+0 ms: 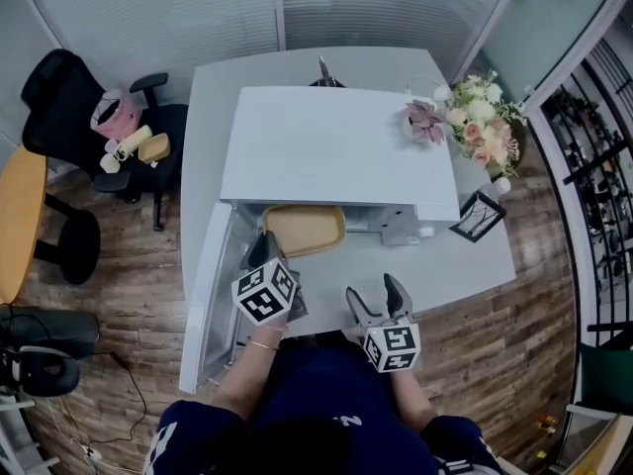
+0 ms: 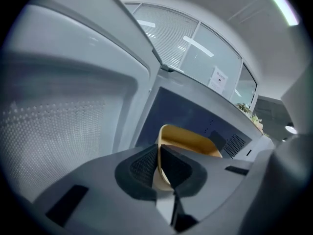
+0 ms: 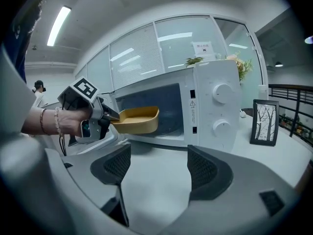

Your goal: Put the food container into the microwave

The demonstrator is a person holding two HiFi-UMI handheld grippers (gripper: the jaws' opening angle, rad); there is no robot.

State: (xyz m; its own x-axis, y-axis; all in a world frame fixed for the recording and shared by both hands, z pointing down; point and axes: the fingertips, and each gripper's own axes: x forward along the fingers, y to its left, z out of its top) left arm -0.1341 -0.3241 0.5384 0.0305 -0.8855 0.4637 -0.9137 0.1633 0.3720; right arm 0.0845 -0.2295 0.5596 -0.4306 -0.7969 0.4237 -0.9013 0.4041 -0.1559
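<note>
Holding item one: food container, yellow, shallow, pinched by its near rim between my left gripper fingers, which are closed down to the thickness of that wall. It sits level at 12 o'clock from that gripper, half under the front edge of the microwave, not yet set down.

Contents of container: nothing showing in the head view; from the right gripper view its inside is hidden by its wall.

Contents of microwave cavity: dark and bare as far as I can see past the container; the floor itself is not clear.

Door: swung wide, at 9 o'clock of the opening.

Handling note, my judgement: I would carry straight on toward 12 o'clock, level, lower it until the base rests on the cavity floor, and only then part my fingers and draw back without brushing the door.

Item two: right gripper, fingers spread wide, nothing between them, hanging over the table at 6 o'clock of the microwave's control panel.

Surroundings: flowers at 2 o'clock; picture frame at 3 o'clock; chair at 10 o'clock, well apart.
</note>
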